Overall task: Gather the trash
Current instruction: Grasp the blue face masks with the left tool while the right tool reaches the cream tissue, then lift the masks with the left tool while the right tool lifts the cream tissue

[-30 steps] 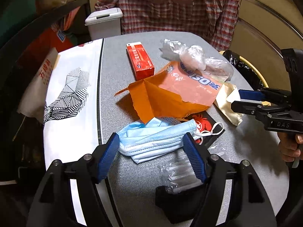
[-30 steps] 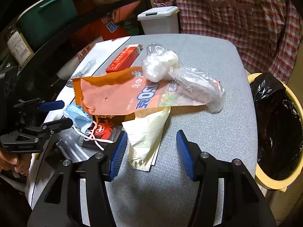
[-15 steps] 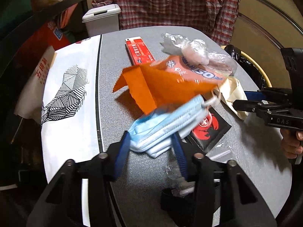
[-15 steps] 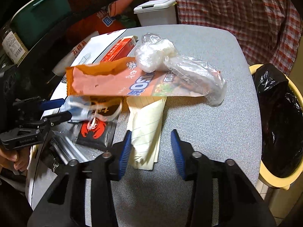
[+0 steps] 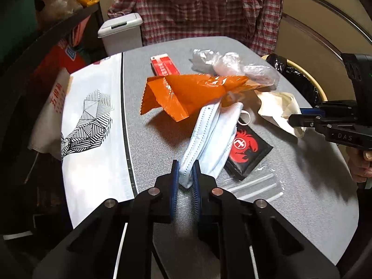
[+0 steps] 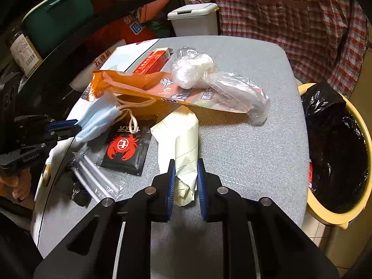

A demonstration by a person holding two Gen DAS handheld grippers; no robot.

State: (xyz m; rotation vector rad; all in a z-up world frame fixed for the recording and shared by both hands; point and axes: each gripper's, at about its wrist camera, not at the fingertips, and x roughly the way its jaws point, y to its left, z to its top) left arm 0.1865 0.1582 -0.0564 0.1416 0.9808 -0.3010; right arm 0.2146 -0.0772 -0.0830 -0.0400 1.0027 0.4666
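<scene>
My left gripper (image 5: 186,165) is closing tight on the near edge of a blue face mask (image 5: 214,134), which hangs lifted off the grey table (image 5: 302,186) and props up an orange snack wrapper (image 5: 186,93). My right gripper (image 6: 185,165) is still closing, and its pads press the near end of a folded cream paper (image 6: 183,134). In the right wrist view the left gripper (image 6: 76,125) holds the mask (image 6: 97,116) at the left. On the table lie a black crab sachet (image 5: 246,148), a clear straw packet (image 5: 253,188), a clear plastic bag (image 5: 232,65) and a red box (image 5: 165,66).
A yellow bin with a black liner (image 6: 325,218) stands beside the table's right edge. A white printed bag (image 5: 93,121) covers the table's left side. Behind it are a white lidded bin (image 5: 121,32), a checked shirt (image 5: 209,7) and a cluttered shelf.
Both grippers closed from wide open. The left one took hold of the mask and raised it, tipping the orange wrapper up. The right one closed on the cream paper.
</scene>
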